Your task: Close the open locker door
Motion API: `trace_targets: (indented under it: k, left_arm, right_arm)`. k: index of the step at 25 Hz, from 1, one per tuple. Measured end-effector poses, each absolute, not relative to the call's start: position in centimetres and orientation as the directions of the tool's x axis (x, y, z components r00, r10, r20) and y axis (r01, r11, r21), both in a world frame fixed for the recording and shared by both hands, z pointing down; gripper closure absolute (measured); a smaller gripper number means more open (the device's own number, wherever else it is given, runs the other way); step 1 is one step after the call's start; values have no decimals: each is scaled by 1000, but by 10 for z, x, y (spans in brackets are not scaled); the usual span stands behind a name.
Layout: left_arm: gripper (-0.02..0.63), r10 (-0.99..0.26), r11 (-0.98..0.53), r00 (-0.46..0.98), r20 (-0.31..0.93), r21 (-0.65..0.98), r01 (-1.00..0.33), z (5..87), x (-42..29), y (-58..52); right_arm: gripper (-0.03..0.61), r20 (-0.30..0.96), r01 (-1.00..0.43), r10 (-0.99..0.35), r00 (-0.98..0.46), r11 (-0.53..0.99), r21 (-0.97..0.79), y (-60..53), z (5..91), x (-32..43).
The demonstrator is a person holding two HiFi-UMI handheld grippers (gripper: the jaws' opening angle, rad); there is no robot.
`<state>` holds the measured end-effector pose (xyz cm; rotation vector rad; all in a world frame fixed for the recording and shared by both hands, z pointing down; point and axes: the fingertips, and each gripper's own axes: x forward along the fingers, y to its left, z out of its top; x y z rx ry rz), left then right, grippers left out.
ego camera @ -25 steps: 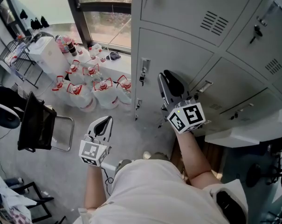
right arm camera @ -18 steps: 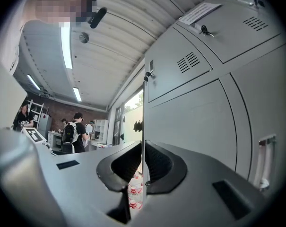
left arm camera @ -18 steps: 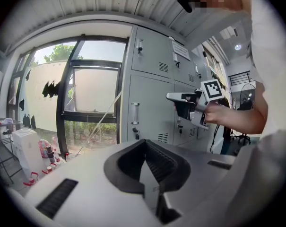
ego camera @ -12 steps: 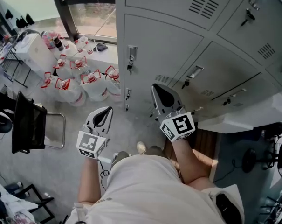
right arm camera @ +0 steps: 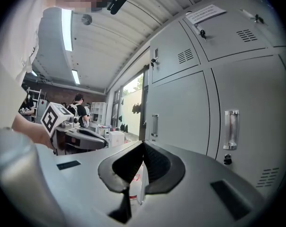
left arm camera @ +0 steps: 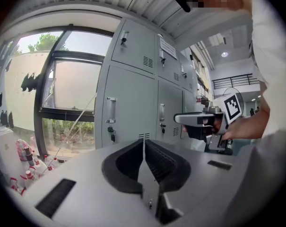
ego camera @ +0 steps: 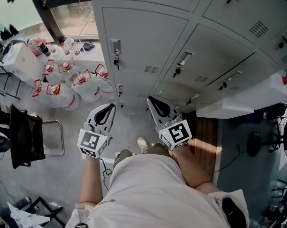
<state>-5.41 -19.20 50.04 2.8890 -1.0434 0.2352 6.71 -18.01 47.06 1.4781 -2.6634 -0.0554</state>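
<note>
- Lockers [ego camera: 148,37] fill the top of the head view. The right tongs [ego camera: 156,107] have dropped away from the locker front, where they were raised a second ago. They now hang low by the person's body, about level with the left tongs [ego camera: 104,113]. The locker door [ego camera: 143,44] ahead of them lies flush with its neighbours, and no door in sight stands ajar. A pale slab [ego camera: 243,103] juts out at the right; I cannot tell whether it is a door leaf or a bench.
- Left gripper view: the left tongs are closed tip to tip with nothing between them. They point along flat grey door fronts, and the right tongs hover off to the side, clear of the doors.
- Right gripper view: the right tongs are closed and empty. The doors beside them sit flat, and their handles [right arm camera: 231,129] are untouched.
- With both tongs empty and the right pair pulled back, the closing push looks finished. Probably only a check of the door remains.
</note>
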Motion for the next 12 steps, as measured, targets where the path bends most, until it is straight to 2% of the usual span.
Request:
trace_targets:
  k: [12]
  left_arm:
    - [609,-527,-844,830,185,-2,-536,507,-17,-174]
  right_arm:
    - [569,83,-863,-866,-493,499,82,-136,488,80]
